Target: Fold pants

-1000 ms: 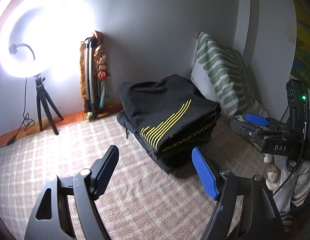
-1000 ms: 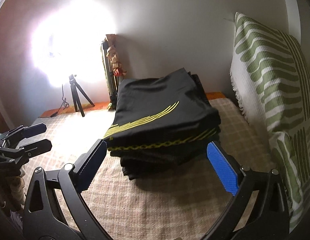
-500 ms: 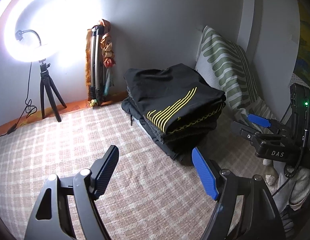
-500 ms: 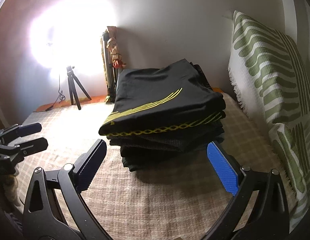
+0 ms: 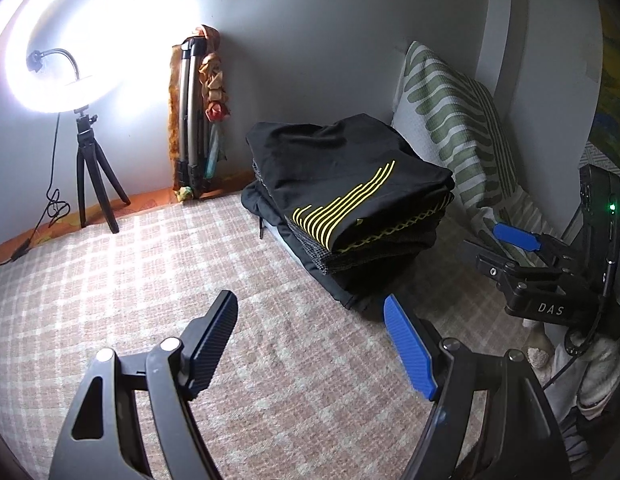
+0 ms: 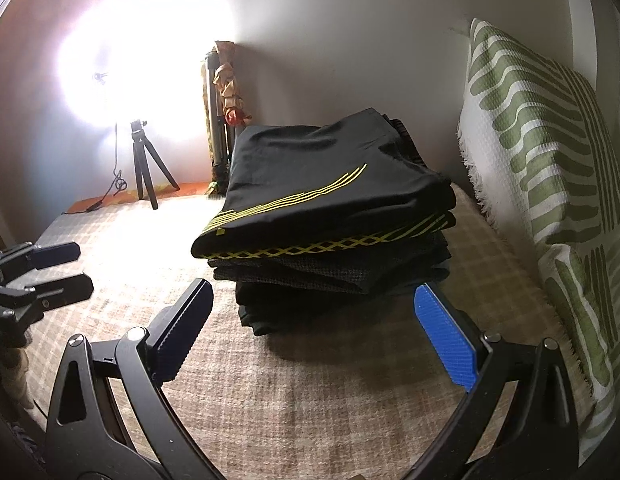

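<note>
Here, a stack of folded black pants [image 6: 334, 216], the top pair marked with curved yellow stripes and a yellow lattice band along its fold, sits on a beige checked woven bed cover [image 6: 310, 392], toward the far right corner of the bed, close to the wall and just beside a white cushion with green wavy stripes [image 6: 550, 184] propped along the right edge. There are no containers in view. The left gripper [image 5: 310, 344] hangs over bare cover at the near edge, angled downward toward the stack, its black and blue jaws spread wide with nothing between them. The right gripper [image 6: 314, 328] hangs nearer the stack, also tilted down, its jaws likewise wide apart and empty, the pile's lowest layers lying just beyond its tips without contact. A glowing white ring light on a small black tripod [image 5: 70, 52] stands at the far left corner, and a folded metal tripod draped with orange cloth [image 5: 194, 116] leans on the wall.
</note>
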`<state>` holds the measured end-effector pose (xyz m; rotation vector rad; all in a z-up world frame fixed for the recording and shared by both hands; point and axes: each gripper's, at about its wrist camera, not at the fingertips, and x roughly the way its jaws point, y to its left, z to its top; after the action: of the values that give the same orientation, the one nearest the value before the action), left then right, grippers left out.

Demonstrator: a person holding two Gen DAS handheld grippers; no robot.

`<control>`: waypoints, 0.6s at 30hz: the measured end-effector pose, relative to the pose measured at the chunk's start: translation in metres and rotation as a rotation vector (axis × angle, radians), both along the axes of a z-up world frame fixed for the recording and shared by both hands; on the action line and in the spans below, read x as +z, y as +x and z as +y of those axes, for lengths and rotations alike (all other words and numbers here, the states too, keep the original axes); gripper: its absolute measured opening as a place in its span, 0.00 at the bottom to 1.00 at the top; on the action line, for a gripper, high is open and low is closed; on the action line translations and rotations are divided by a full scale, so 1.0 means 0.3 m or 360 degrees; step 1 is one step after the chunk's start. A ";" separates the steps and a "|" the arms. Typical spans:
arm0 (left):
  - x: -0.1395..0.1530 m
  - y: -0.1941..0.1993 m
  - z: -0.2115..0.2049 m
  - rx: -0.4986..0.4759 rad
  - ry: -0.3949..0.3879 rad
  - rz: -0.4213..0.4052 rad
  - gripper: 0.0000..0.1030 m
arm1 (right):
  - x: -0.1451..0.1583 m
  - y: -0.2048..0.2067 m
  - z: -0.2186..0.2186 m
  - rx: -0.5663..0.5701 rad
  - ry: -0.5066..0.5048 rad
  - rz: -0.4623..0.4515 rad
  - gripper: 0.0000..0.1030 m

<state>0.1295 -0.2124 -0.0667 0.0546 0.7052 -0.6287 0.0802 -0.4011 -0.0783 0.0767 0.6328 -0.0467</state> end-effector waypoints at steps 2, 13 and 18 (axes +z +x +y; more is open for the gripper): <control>0.002 -0.003 0.002 0.0002 0.0001 -0.0008 0.72 | -0.002 0.002 0.000 0.0002 -0.0002 0.0004 1.00; 0.006 -0.012 0.000 0.0004 0.0018 -0.0014 0.72 | -0.014 0.005 0.010 0.0013 0.0011 0.0015 1.00; 0.005 -0.011 0.000 0.0016 0.0027 -0.0021 0.72 | -0.018 0.011 0.008 0.0020 0.0019 0.0019 1.00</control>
<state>0.1262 -0.2123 -0.0651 0.0709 0.6980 -0.6120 0.0835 -0.3987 -0.0836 0.0840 0.6455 -0.0311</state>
